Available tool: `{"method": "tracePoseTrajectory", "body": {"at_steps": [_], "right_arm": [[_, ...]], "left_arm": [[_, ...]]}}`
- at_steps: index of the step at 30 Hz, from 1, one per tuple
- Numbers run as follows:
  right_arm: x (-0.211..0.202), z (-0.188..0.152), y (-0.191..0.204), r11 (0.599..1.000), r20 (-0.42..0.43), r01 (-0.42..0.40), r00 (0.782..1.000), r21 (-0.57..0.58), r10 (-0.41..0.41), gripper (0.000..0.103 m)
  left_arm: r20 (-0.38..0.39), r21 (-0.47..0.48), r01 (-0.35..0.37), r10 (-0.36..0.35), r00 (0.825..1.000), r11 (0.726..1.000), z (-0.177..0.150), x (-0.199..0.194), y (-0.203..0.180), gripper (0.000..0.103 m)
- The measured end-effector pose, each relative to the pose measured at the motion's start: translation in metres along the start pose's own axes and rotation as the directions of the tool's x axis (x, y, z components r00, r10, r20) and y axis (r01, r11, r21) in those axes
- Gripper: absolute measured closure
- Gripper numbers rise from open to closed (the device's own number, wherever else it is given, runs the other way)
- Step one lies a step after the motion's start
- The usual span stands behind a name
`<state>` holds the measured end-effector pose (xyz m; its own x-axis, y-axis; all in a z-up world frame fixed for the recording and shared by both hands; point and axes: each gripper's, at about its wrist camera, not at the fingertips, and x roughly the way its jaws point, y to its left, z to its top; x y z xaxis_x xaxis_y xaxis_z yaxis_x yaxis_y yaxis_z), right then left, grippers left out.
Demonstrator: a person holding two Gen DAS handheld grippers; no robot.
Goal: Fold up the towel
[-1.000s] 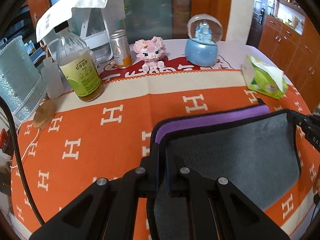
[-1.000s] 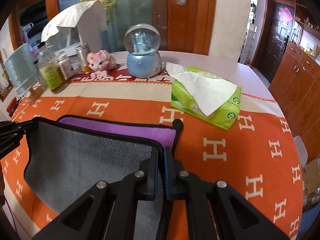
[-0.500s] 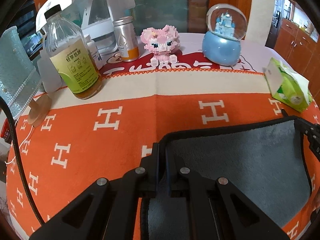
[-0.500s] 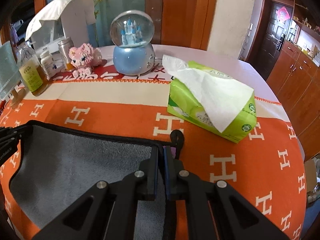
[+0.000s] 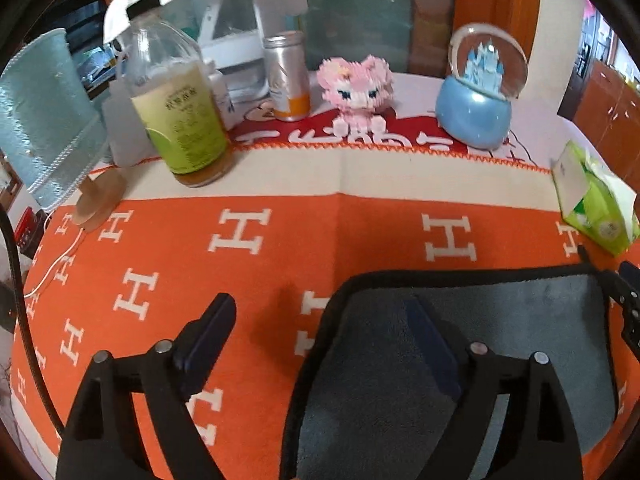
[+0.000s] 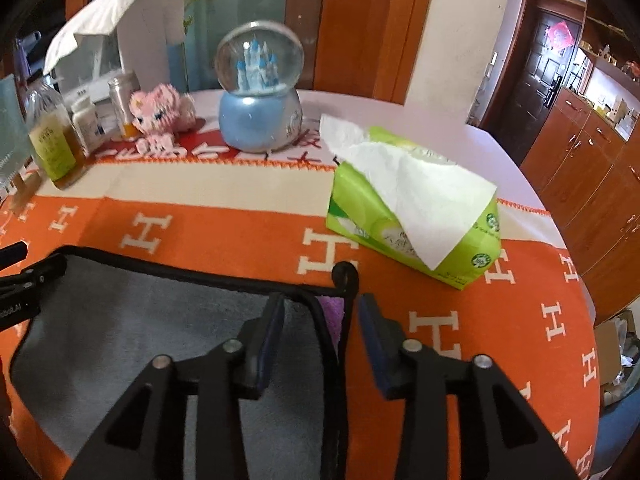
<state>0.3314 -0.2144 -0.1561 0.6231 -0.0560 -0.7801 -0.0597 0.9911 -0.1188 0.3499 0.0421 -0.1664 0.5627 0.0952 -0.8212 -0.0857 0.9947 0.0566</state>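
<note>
The towel (image 5: 500, 332) lies folded on the orange tablecloth, grey side up with a black border; it also shows in the right wrist view (image 6: 152, 320). A bit of its purple underside (image 6: 334, 308) peeks out at the far right corner. My left gripper (image 5: 320, 312) is open over the towel's far left corner, one finger on the cloth, one on the towel. My right gripper (image 6: 320, 312) is open over the far right corner, empty. Each gripper's tip shows at the edge of the other's view.
Behind the towel stand a bottle of yellow liquid (image 5: 176, 108), a silver can (image 5: 288, 76), a pink toy (image 5: 356, 88) and a blue snow globe (image 5: 476, 92). A green tissue pack (image 6: 412, 208) lies right of the towel. The table edge curves away at right.
Both grippers carried the towel's near edge forward over the purple side, then opened and let go. The towel now lies folded, grey side up.
</note>
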Motion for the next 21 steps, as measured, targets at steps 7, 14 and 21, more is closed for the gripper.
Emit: {"method": "tracePoseTrajectory", "body": {"at_steps": [7, 14, 21], "right_arm": [[-0.025, 0.0, 0.005, 1.0, 0.0, -0.021, 1.0, 0.016, 0.021, 0.062], [-0.054, -0.005, 0.006, 0.996, -0.008, -0.044, 0.999, 0.077, 0.045, 0.058], [-0.1, -0.018, 0.005, 0.984, 0.011, -0.115, 0.993, 0.139, 0.114, 0.035]], "left_arm": [[-0.006, -0.002, 0.028, -0.028, 1.0, 1.0, -0.004, -0.022, 0.001, 0.009], [0.043, 0.047, 0.061, -0.063, 0.997, 0.997, -0.016, -0.065, -0.01, 0.001], [0.076, 0.056, 0.107, -0.111, 0.991, 0.993, -0.033, -0.114, -0.017, 0.001]]}}
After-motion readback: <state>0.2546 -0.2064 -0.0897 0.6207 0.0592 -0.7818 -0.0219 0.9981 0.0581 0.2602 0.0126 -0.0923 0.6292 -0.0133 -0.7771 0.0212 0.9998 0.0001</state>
